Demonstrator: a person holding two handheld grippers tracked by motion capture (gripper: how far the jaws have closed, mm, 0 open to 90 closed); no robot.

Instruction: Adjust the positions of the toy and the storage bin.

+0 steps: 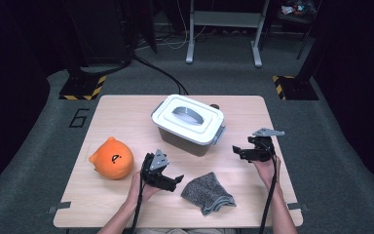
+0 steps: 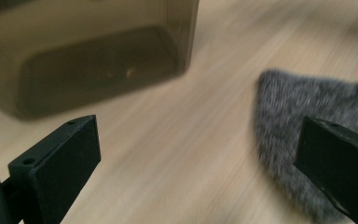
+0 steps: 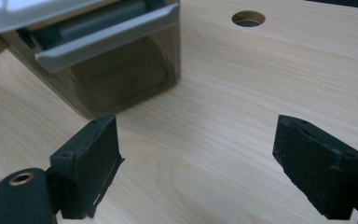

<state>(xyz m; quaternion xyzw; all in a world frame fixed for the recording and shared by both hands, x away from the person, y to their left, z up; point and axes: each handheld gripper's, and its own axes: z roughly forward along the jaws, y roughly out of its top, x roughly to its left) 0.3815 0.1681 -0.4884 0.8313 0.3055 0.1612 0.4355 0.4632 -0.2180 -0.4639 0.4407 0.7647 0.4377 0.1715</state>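
Left gripper (image 1: 174,181) jaws apart, empty, angled toward grey cloth (image 1: 207,193) (likely pickup); right gripper (image 1: 237,150) apart, empty, facing lidded bin (image 1: 189,123).

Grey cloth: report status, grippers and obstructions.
Left gripper open, beside the grey cloth, not touching. Right gripper open, empty, near the lidded box. Cloth flat on table, nothing blocking.

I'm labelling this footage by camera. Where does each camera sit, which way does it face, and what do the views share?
High view: above the person's side, looking forward and down on the wooden table; forearms and both grippers show.
Left gripper view: rides the left gripper, facing the grey knitted cloth; its open jaws show.
Right gripper view: rides the right gripper, facing the table; its open jaws show.
Shared: the smoky plastic box with white lid.
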